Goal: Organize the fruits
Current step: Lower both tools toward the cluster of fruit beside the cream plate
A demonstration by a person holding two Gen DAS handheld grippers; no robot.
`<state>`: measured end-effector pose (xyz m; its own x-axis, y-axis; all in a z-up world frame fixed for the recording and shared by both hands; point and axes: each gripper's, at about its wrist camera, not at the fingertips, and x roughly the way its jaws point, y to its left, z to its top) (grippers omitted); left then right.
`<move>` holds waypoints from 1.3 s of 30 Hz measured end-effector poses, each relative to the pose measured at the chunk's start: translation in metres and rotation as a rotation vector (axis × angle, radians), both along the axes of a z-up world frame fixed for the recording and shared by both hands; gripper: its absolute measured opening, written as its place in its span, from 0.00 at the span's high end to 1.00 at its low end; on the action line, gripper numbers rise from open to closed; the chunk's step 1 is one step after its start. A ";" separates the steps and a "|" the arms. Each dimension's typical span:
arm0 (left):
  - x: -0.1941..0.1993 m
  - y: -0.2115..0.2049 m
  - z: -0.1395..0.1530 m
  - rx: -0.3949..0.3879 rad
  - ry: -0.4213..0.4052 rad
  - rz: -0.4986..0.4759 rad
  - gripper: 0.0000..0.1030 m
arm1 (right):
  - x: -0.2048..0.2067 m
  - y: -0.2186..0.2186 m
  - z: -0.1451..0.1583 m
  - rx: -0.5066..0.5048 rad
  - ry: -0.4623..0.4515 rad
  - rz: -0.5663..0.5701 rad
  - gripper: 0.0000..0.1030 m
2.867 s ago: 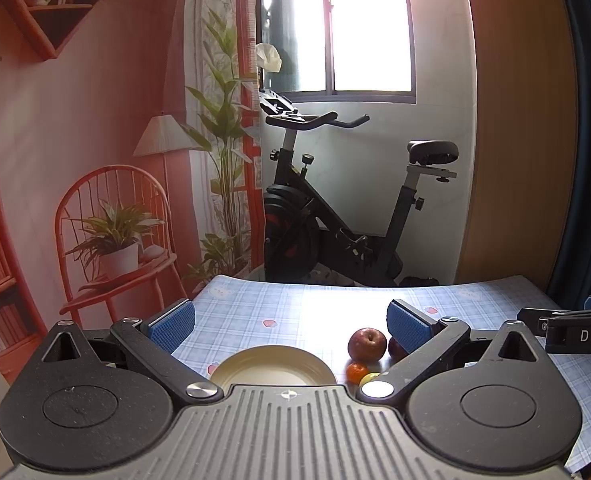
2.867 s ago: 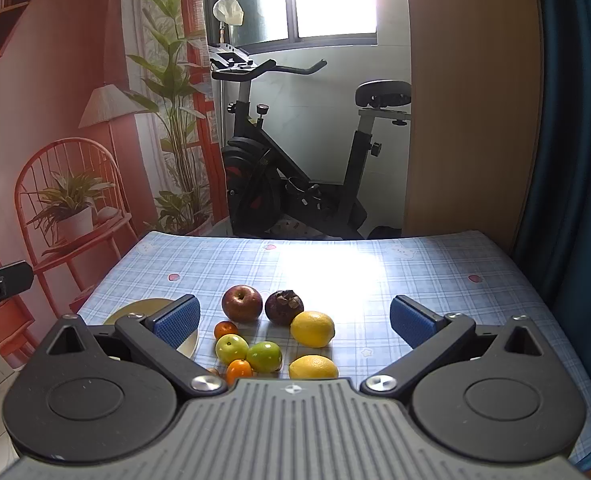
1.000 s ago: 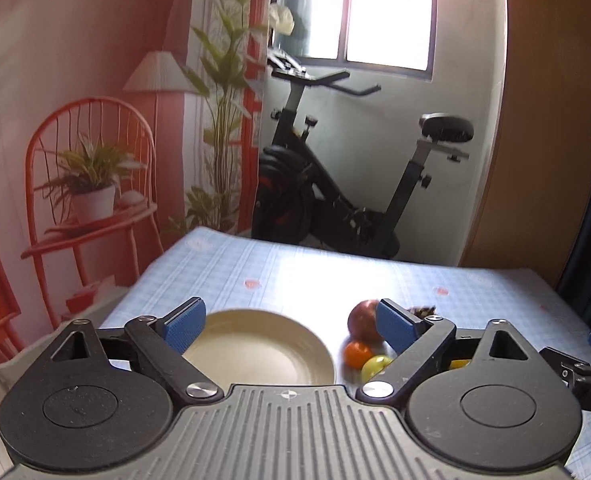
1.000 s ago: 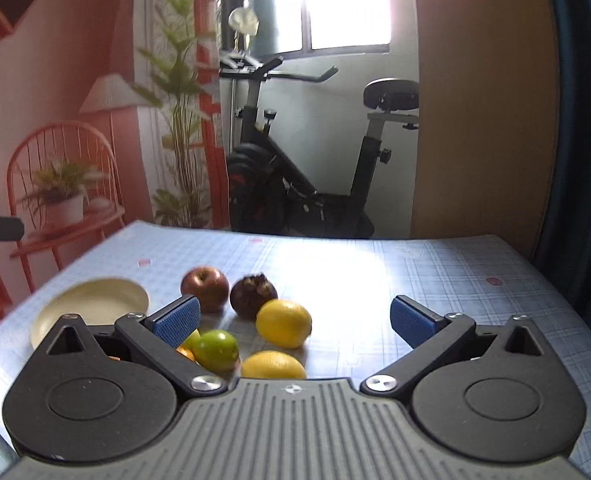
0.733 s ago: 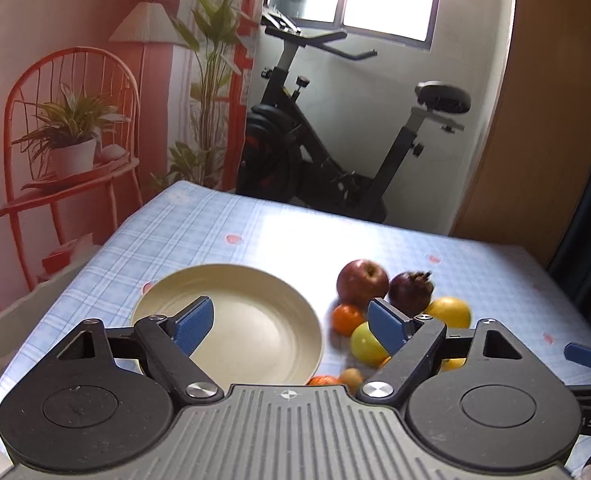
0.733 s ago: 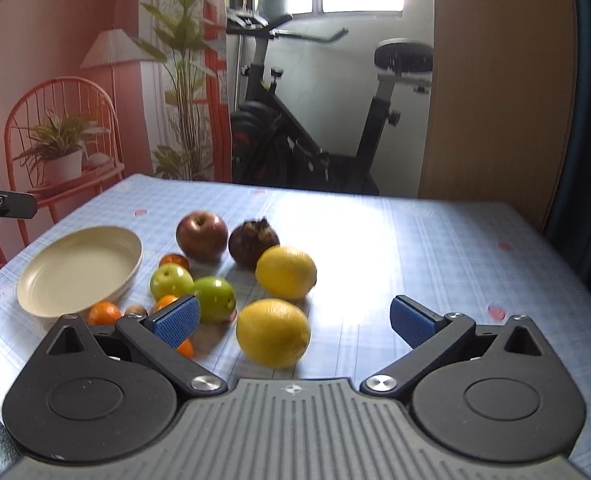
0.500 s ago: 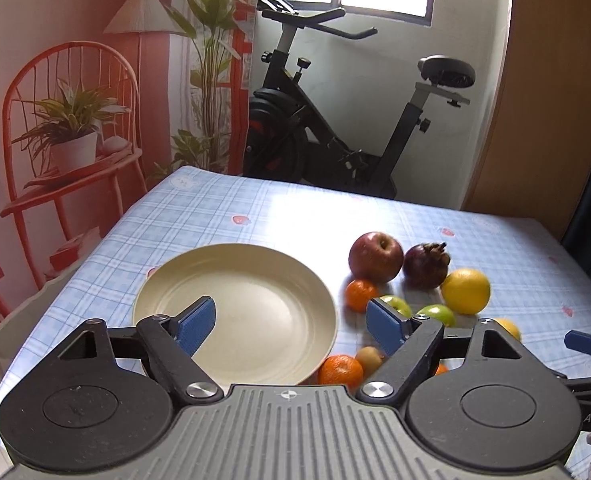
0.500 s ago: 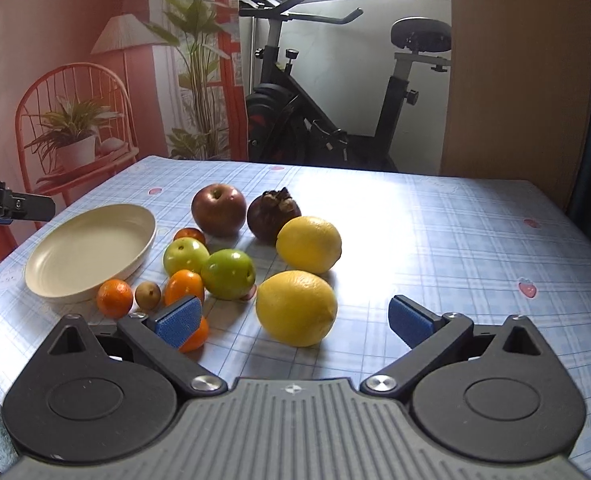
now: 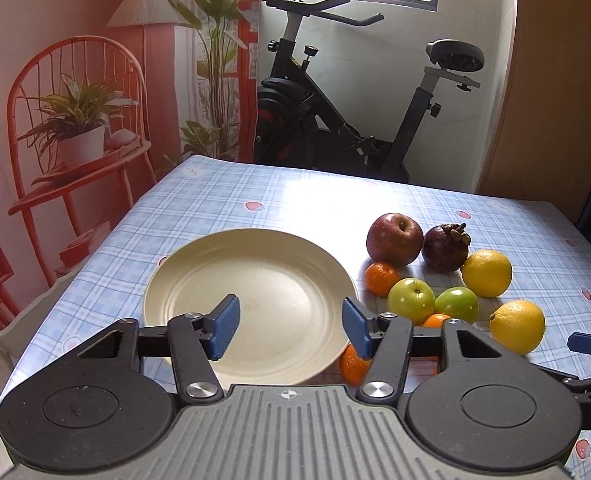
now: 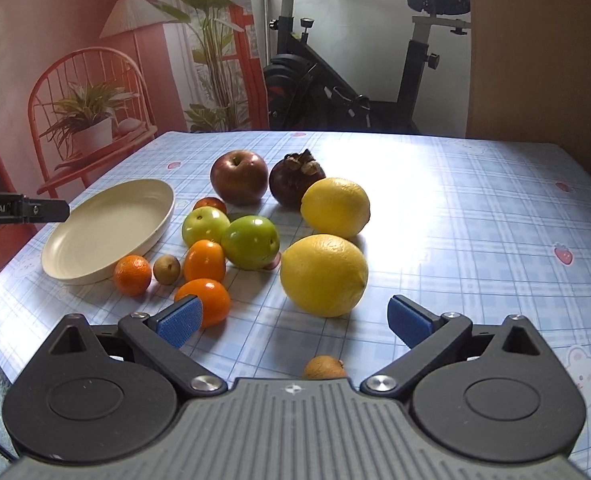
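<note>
No fruit is sitting on the round cream plate [image 9: 199, 280] yet; your left gripper [image 9: 290, 327] is closing empty, your right gripper [image 10: 293, 322] gaping empty.

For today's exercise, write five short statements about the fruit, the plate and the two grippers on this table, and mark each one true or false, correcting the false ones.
1. The plate holds no fruit. True.
2. The red apple sits next to the dark mangosteen. True.
3. There are three green apples. False: two show, one beside the other.
4. The right gripper grips a lemon. False: it is open; the nearer lemon lies untouched ahead.
5. The left gripper, over the plate, holds an orange. False: nothing is between its closing jaws.
</note>
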<state>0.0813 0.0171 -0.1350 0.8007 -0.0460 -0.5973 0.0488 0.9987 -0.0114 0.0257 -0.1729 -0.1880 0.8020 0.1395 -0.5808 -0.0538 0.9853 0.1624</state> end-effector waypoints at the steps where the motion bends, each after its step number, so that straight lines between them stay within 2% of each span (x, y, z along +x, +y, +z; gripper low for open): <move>1: 0.001 0.000 -0.001 -0.001 0.007 -0.007 0.49 | 0.000 0.000 0.000 -0.002 -0.001 0.003 0.02; 6: 0.000 -0.005 -0.007 0.010 0.025 -0.019 0.49 | -0.001 -0.005 -0.002 0.038 0.018 -0.003 0.02; 12: -0.002 -0.006 -0.012 -0.030 0.049 -0.065 0.49 | -0.007 -0.004 -0.002 0.028 0.026 0.007 0.05; 19: -0.004 -0.013 -0.018 -0.044 0.086 -0.112 0.48 | -0.006 -0.001 0.002 0.033 0.018 0.020 0.15; 23: -0.001 -0.014 -0.027 -0.082 0.144 -0.137 0.48 | -0.007 0.001 0.003 0.025 0.019 0.034 0.29; 28: 0.005 -0.023 -0.036 -0.106 0.184 -0.194 0.49 | -0.007 0.004 0.003 0.034 0.008 0.053 0.34; 33: 0.018 -0.026 -0.047 -0.138 0.246 -0.183 0.49 | -0.007 0.001 0.002 0.044 0.003 0.054 0.35; 39: 0.027 -0.031 -0.053 -0.126 0.260 -0.171 0.49 | -0.007 0.001 0.003 0.053 0.001 0.056 0.36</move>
